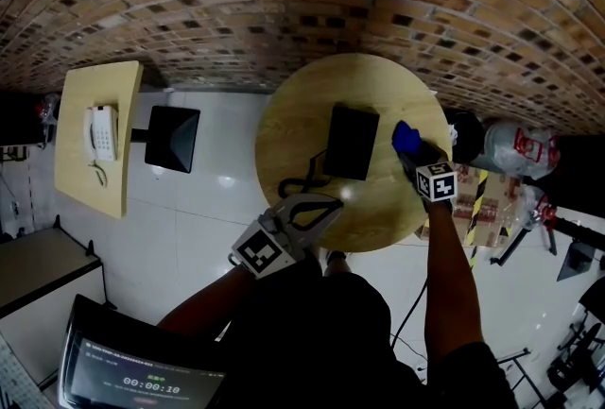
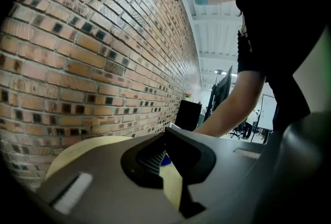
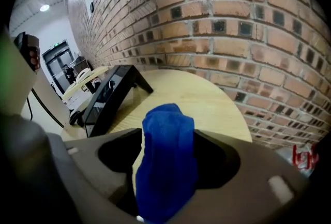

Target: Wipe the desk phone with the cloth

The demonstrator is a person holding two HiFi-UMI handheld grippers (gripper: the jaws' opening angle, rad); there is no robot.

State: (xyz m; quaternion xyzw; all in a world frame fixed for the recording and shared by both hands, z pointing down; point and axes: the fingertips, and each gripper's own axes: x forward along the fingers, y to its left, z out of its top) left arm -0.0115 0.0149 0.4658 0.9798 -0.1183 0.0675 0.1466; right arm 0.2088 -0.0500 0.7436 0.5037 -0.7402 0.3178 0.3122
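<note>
A black desk phone (image 1: 352, 143) stands on the round wooden table (image 1: 293, 128), its cord (image 1: 301, 183) trailing toward the front edge. In the right gripper view the phone (image 3: 108, 94) sits tilted at the left. A blue cloth (image 1: 406, 137) lies just right of the phone. My right gripper (image 1: 413, 158) reaches onto the table with the cloth (image 3: 170, 176) bunched between its widely spread jaws; the right gripper (image 3: 168, 135) is open. My left gripper (image 1: 326, 206) hovers at the table's front edge, jaw tips together and holding nothing; the left gripper (image 2: 165, 150) points toward the brick wall.
A brick wall (image 1: 284, 1) runs behind the table. A pale rectangular table (image 1: 80, 180) at the left carries a white phone (image 1: 102, 133), with a black chair (image 1: 172, 138) beside it. A plastic bag (image 1: 518, 147) and boxes (image 1: 477, 213) crowd the right. A screen (image 1: 142, 377) sits at bottom left.
</note>
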